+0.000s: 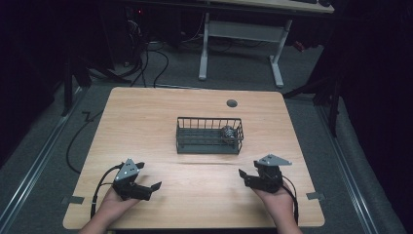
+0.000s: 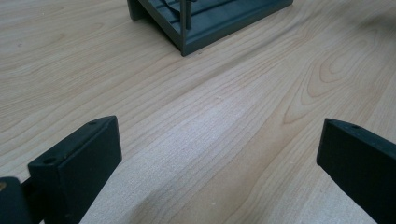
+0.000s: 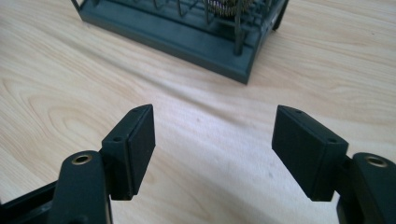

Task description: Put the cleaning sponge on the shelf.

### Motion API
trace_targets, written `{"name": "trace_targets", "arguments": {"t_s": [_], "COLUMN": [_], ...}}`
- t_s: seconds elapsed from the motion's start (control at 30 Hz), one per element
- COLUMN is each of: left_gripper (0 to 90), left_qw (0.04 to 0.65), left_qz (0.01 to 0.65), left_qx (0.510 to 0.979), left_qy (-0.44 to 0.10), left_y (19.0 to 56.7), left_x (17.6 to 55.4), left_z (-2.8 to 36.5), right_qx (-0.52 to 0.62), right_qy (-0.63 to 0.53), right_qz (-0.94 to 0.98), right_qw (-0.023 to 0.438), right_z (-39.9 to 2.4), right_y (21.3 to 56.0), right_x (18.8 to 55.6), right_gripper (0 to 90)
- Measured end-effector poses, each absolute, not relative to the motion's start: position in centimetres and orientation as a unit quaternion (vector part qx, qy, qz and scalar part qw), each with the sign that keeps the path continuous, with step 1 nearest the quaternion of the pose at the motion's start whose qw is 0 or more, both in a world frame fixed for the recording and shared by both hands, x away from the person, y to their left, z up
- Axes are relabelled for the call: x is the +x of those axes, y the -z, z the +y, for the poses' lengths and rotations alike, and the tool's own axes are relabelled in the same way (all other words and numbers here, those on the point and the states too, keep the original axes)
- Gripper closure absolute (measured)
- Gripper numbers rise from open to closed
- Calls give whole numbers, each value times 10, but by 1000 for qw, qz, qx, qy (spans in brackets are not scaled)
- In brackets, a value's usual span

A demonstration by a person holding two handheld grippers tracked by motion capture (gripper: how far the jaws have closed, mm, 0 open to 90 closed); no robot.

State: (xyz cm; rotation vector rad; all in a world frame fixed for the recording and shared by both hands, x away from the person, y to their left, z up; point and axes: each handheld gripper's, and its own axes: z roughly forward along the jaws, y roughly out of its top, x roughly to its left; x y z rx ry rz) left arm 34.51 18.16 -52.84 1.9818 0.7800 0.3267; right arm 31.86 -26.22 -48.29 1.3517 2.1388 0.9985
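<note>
A dark wire basket [image 1: 208, 135] stands in the middle of the wooden table [image 1: 146, 117]. A shiny metal coil-like thing [image 1: 227, 132] lies in its right end. My left gripper [image 1: 148, 176] rests low at the front left, jaws wide open and pointing right toward the basket, nothing between them. In the left gripper view, bare wood lies between the jaws of the left gripper [image 2: 219, 154], with a basket corner [image 2: 210, 32] beyond. My right gripper [image 1: 248, 168] sits at the front right, open and empty. The right gripper [image 3: 215, 140] faces the basket [image 3: 187, 42] and the coil [image 3: 229, 5].
A round cable hole [image 1: 232, 103] sits near the table's far edge. Beyond the table stands a white-legged desk [image 1: 241, 34], with cables [image 1: 156, 58] on the floor. The surroundings are dark. Bare wood stretches between the grippers and the basket.
</note>
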Motion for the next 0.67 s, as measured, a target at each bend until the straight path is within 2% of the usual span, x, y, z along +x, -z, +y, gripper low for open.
{"name": "trace_targets", "arguments": {"t_s": [0.2, 0.27, 0.33, 0.43, 0.67], "left_gripper": [8, 12, 12, 12, 12], "left_qw": [479, 478, 479, 474, 470], "left_qz": [312, 312, 313, 313, 313], "left_qx": [810, 811, 809, 812, 814], "left_qy": [-131, -131, -133, -132, -136], "left_y": [528, 528, 528, 528, 528], "left_x": [345, 345, 344, 345, 343], "left_z": [179, 179, 177, 176, 174], "right_qx": [483, 476, 485, 474, 473], "right_qy": [-397, -409, -421, -414, -413], "right_qz": [743, 728, 725, 731, 736], "right_qw": [239, 276, 247, 263, 253], "right_z": [-266, -268, -270, -272, -270], "right_y": [504, 517, 513, 514, 518], "right_x": [289, 268, 264, 260, 264], "right_gripper": [252, 284, 247, 257, 251]}}
